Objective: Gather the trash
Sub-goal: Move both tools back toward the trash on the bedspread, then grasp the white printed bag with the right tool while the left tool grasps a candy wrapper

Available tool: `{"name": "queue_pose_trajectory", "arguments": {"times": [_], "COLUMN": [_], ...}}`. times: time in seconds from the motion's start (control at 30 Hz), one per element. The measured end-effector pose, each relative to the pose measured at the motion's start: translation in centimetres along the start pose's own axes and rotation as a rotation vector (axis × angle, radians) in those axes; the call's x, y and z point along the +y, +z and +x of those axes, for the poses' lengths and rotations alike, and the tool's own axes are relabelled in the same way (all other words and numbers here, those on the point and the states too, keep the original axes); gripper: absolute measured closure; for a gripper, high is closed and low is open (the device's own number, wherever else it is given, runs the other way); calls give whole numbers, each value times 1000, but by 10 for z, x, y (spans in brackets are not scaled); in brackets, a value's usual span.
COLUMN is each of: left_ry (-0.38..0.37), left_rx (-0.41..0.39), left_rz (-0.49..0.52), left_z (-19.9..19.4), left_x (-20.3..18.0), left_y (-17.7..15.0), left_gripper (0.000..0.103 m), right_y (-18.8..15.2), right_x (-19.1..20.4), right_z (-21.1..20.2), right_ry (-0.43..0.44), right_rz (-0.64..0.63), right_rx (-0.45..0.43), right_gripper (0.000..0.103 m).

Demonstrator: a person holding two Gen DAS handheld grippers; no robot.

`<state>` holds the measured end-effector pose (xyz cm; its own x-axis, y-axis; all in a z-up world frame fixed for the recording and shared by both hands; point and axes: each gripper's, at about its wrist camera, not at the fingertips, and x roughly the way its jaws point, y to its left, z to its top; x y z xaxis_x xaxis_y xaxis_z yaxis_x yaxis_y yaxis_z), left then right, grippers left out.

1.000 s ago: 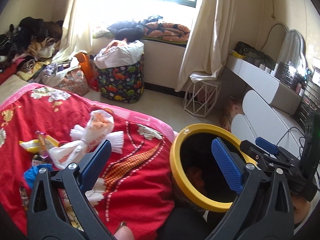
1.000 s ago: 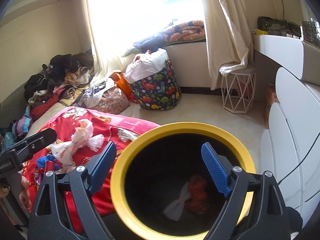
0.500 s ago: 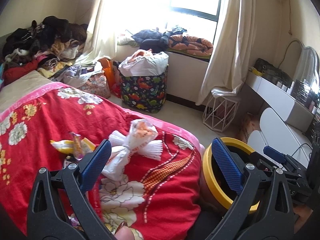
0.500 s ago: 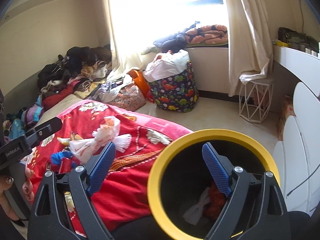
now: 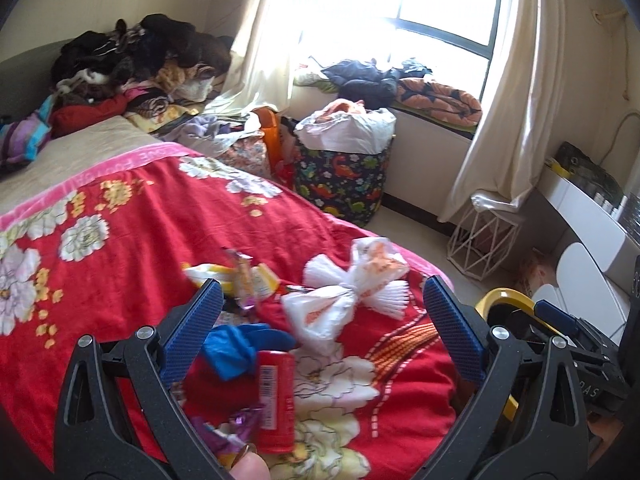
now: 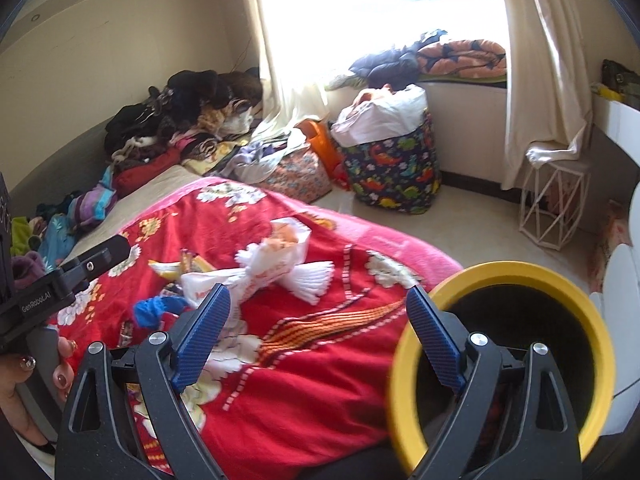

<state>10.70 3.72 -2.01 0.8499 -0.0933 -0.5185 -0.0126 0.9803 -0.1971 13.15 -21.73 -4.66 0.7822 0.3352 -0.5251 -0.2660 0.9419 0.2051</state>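
Over the red blanket (image 5: 120, 216), both views swung off the bin (image 6: 500, 276)

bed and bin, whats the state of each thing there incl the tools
left tool: open, empty
right tool: open, empty
bin: upright beside the bed, no lid
white bag: knotted, lying on the blanket
red can: lying on its side
blue glove: crumpled, on the blanket
wrappers: loose on the blanket
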Motion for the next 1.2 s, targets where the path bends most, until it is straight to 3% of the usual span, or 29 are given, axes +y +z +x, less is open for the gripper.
{"name": "queue_pose_trajectory", "arguments": {"times": [0.4,0.67,0.97,1.17,1.2], "left_ry": [117,166,104,76,74], "left_rx": [9,44,168,236,243], "left_rz": [-101,-159,-201,-212,-215], "left_z": [-9,-9,6,19,21], "left_x": [67,105,117,117,117], "left_y": [-5,-18,-51,-64,-66], "left_gripper": [11,11,31,46,49], "right_y": [4,5,10,4,1], "right_x": [50,66,63,61,60], "right_z": [55,88,131,168,175], "right_ry": [69,56,43,75,97], "right_rz": [-23,-37,68,166,191], "right_rx": [83,127,192,288,316], "right_gripper": [16,16,16,17,20]}}
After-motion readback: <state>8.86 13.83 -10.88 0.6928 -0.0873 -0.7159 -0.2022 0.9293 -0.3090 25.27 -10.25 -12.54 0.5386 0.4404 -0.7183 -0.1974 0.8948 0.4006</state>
